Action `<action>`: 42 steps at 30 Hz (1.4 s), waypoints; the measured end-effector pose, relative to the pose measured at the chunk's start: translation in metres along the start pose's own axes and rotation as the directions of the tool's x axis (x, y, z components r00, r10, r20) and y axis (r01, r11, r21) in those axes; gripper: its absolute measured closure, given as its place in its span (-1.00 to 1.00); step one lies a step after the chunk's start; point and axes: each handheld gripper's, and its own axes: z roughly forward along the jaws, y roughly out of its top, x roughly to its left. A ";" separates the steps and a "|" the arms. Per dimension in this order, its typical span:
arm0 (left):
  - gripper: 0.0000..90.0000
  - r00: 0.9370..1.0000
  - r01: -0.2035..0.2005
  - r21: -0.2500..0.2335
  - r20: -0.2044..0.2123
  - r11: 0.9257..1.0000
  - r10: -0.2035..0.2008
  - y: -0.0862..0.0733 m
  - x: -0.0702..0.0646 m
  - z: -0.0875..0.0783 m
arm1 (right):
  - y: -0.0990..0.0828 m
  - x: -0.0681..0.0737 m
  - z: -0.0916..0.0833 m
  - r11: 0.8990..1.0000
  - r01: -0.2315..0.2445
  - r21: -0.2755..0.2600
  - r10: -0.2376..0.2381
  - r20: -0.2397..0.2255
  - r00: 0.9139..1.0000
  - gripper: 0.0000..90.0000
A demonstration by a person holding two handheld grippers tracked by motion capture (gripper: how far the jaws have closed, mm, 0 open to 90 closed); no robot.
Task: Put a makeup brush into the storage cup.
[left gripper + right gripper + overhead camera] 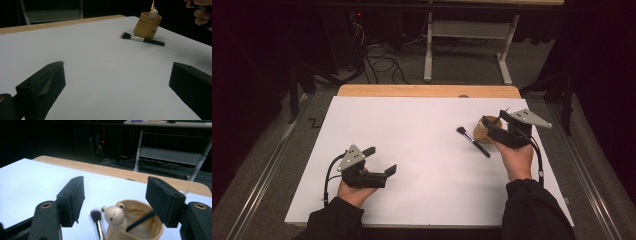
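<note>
On the white worktop (412, 150), right side: brush (473, 141) lying beside cup (484, 131), handle toward the nearer right tongs (495, 126), open and empty; left tongs (381, 161) open, well apart.

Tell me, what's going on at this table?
A person sits at a white table with a hand-held gripper in each hand. The right hand-held gripper hovers open over a tan cup that has a little bear figure on its rim and a dark stick inside. A makeup brush lies on the table against the cup. The left hand-held gripper waits open, near the table's front edge.
</note>
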 end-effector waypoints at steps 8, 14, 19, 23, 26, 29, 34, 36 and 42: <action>-0.97 1.000 0.000 0.002 -0.001 1.000 0.000 0.000 0.000 0.000 | -0.014 0.005 -0.016 1.000 0.007 -0.007 -0.007 -0.031 1.000 -0.46; -0.97 1.000 0.001 0.001 -0.003 1.000 -0.001 0.000 0.001 0.000 | -0.024 0.009 -0.026 1.000 0.004 -0.009 -0.004 -0.042 0.999 -0.54; -0.97 1.000 0.000 0.003 -0.005 1.000 0.000 0.000 0.001 0.000 | -0.030 0.011 -0.035 1.000 0.006 -0.013 -0.007 -0.054 0.999 -0.59; -0.97 1.000 0.001 0.004 -0.005 1.000 -0.001 0.000 0.001 0.000 | -0.034 0.013 -0.042 1.000 0.013 -0.016 -0.014 -0.057 0.998 -0.63; -0.97 1.000 0.002 0.004 -0.007 1.000 -0.001 -0.001 0.002 0.000 | -0.038 0.015 -0.047 1.000 0.016 -0.017 -0.017 -0.062 0.998 -0.66; -0.97 1.000 0.002 0.006 -0.008 1.000 -0.002 -0.001 0.002 0.000 | -0.042 0.016 -0.052 1.000 0.023 -0.020 -0.024 -0.067 0.997 -0.68; -0.97 1.000 0.005 0.007 -0.011 1.000 -0.005 -0.001 0.003 0.000 | -0.050 0.020 -0.060 0.999 0.026 -0.030 -0.029 -0.080 0.996 -0.73; -0.97 1.000 0.004 0.008 -0.010 1.000 -0.004 -0.001 0.002 0.000 | -0.052 0.021 -0.063 0.999 0.030 -0.033 -0.033 -0.082 0.996 -0.75; -0.97 1.000 0.000 0.006 -0.011 1.000 0.000 -0.001 0.001 0.000 | -0.059 0.027 -0.072 0.998 0.033 -0.045 -0.037 -0.095 0.995 -0.93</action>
